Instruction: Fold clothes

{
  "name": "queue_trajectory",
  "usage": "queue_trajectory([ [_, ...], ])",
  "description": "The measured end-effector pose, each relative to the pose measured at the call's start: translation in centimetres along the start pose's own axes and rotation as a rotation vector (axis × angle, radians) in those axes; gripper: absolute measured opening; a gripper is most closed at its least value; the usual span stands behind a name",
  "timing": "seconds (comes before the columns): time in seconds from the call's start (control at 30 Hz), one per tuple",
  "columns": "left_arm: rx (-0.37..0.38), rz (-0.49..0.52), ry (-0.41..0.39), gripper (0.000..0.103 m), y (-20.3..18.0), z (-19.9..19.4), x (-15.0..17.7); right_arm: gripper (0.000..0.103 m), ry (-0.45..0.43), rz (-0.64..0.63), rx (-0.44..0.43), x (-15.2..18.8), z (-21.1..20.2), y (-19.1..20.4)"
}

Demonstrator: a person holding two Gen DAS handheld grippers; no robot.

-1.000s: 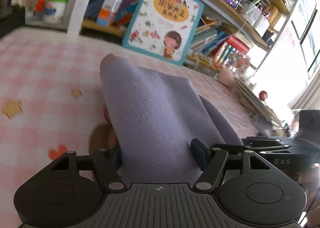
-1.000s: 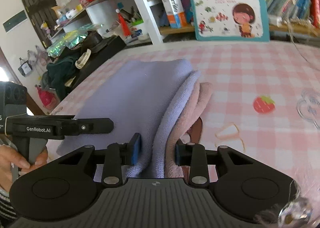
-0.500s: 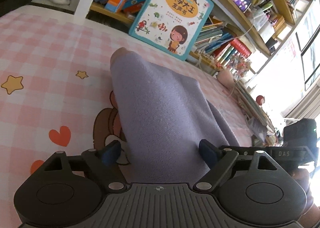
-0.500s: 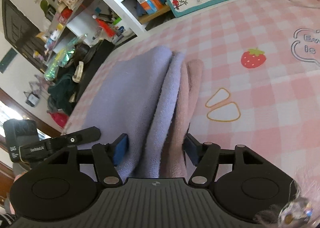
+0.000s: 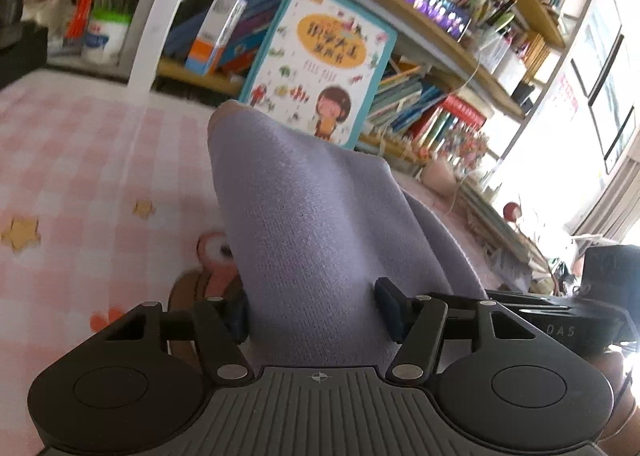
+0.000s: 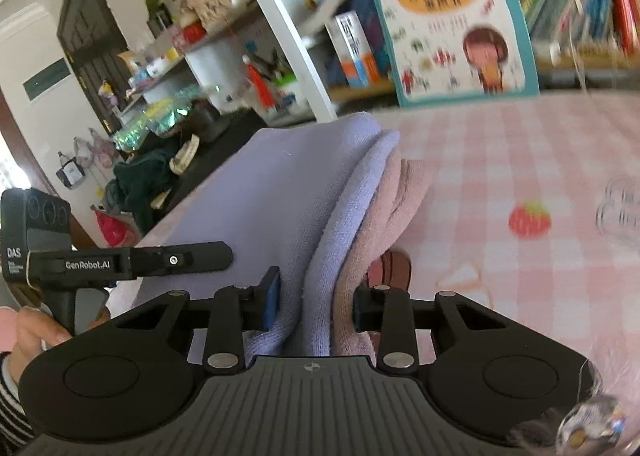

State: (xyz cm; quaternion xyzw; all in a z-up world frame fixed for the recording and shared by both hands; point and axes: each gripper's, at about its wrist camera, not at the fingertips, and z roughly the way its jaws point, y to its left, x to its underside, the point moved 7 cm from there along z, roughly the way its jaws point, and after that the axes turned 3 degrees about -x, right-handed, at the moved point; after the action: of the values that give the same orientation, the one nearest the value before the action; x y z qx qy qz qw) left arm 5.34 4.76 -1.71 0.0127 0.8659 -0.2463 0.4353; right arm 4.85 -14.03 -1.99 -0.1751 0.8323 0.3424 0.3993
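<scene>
Pink checked sheet (image 6: 520,159), left gripper (image 5: 314,310) and right gripper (image 6: 316,298) closing on folded lilac garment (image 5: 304,215).

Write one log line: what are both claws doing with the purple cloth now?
left claw: closing on purple cloth | right claw: closing on cloth edge | surface: pink checked sheet

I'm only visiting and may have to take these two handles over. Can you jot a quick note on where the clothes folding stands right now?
Left gripper: jaws closing around the folded lilac garment, cloth between them.
Right gripper: jaws closing on the layered edge, lilac garment plus a pink layer under it.
The bundle lies on the pink checked sheet, before the bookshelf.
Done: the garment is already folded into several layers.
Left: probably one more fold or tidying, then set it down. I cannot tell what garment it is.
</scene>
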Motion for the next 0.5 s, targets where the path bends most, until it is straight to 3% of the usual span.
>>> queue_trajectory([
  [0.3, -0.055, 0.076, -0.035, 0.061, 1.9, 5.3, -7.1, 0.03, -0.051, 0.015, 0.035, -6.3, 5.5, -3.7],
  [0.5, -0.066, 0.028, -0.037, 0.061, 5.1, 10.7, -10.6, 0.03, -0.049, 0.033, 0.076, -10.3, 10.4, -7.4],
])
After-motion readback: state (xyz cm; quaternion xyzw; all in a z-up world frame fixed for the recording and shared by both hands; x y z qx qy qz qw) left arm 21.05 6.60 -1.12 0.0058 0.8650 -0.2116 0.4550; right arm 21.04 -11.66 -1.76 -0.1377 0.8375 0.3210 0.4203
